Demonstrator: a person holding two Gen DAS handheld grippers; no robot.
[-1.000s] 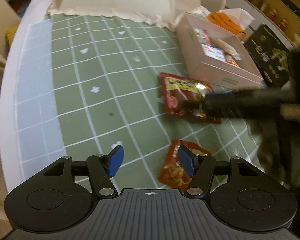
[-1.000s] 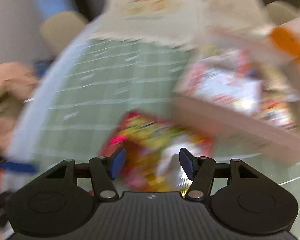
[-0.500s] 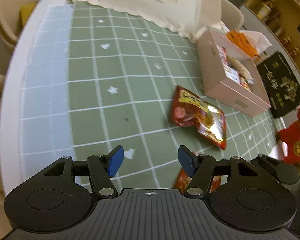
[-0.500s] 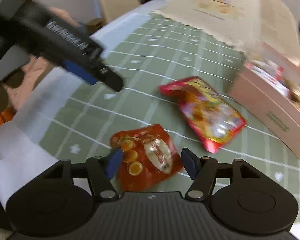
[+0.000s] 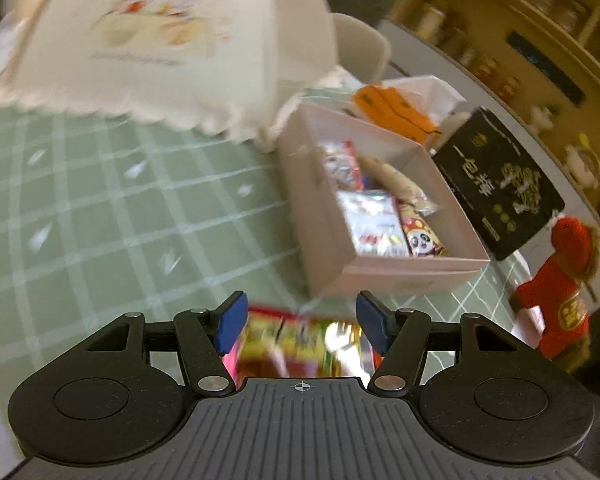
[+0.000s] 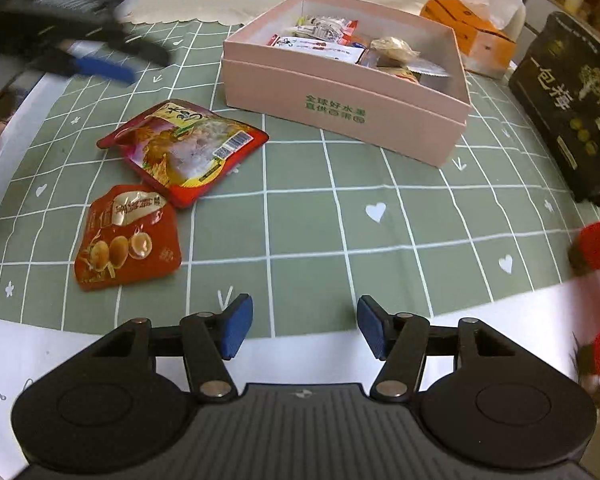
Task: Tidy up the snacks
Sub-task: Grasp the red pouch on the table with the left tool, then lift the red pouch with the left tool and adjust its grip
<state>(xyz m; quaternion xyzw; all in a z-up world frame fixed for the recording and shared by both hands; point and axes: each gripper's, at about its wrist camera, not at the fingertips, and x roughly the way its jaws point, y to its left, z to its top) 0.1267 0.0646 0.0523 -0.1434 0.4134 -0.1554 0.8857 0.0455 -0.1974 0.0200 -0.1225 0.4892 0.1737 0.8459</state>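
A pink box [image 6: 340, 92] holding several snack packets stands at the back of the green checked cloth; it also shows in the left wrist view [image 5: 384, 248]. A large red snack pouch [image 6: 184, 146] and a smaller orange-red pouch [image 6: 128, 236] lie flat on the cloth to the box's left. My left gripper [image 5: 300, 326] is open, hovering over the large pouch [image 5: 300, 346], which shows blurred between its fingers. It appears blurred at top left in the right wrist view [image 6: 100, 64]. My right gripper [image 6: 300, 326] is open and empty near the cloth's front edge.
A black box [image 6: 572, 92] stands at the right. An orange carton [image 6: 468, 24] in white wrap lies behind the pink box. A cream paper bag [image 5: 160, 40] stands at the back. A red plush toy [image 5: 560, 292] sits at the right edge.
My left gripper has swung right and forward over the large pouch, toward the pink box. My right gripper has pulled back to the front edge, away from both pouches.
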